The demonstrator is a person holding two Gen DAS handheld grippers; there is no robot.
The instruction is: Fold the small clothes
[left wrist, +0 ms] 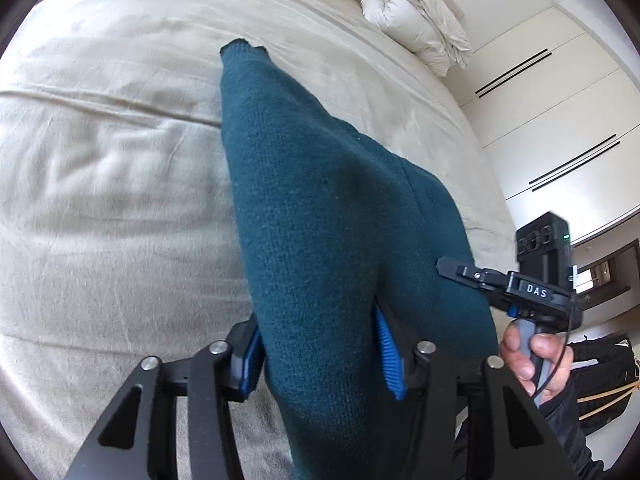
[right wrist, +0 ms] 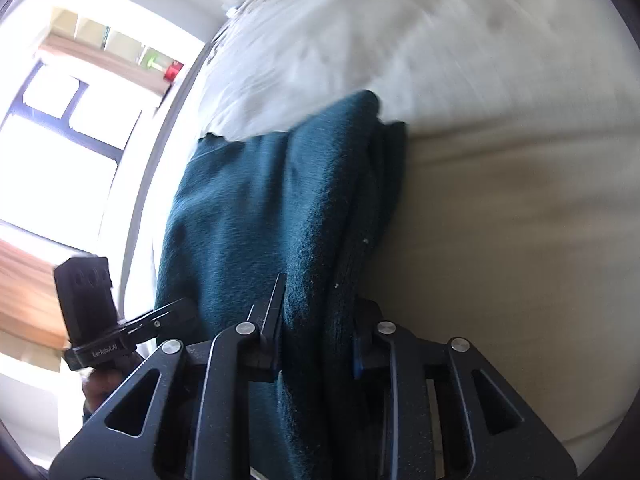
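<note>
Two grippers grip the same teal knit garment (left wrist: 320, 220), each clenched on a bunched edge of it. The left gripper (left wrist: 320, 360) has the fabric pinched between its blue-padded fingers (left wrist: 388, 356), and the cloth runs away from it toward the far side of the bed (left wrist: 100, 200), ending in a ribbed hem lying near the middle of the beige cover. The right gripper (right wrist: 316, 344) clamps a thicker, doubled-up stack of the same knit; in its own view the garment hangs in several layers with a loose raw-looking edge at the far left. Seen from the left wrist, the right gripper sits just right of the cloth, held in a bare hand (left wrist: 532, 364).

Judging by the layers, at least one fold seems made, but the piece is lifted and uneven, not laid flat; squaring and setting it down remain. A rolled white duvet (left wrist: 416, 20) lies at the far right corner.
</note>
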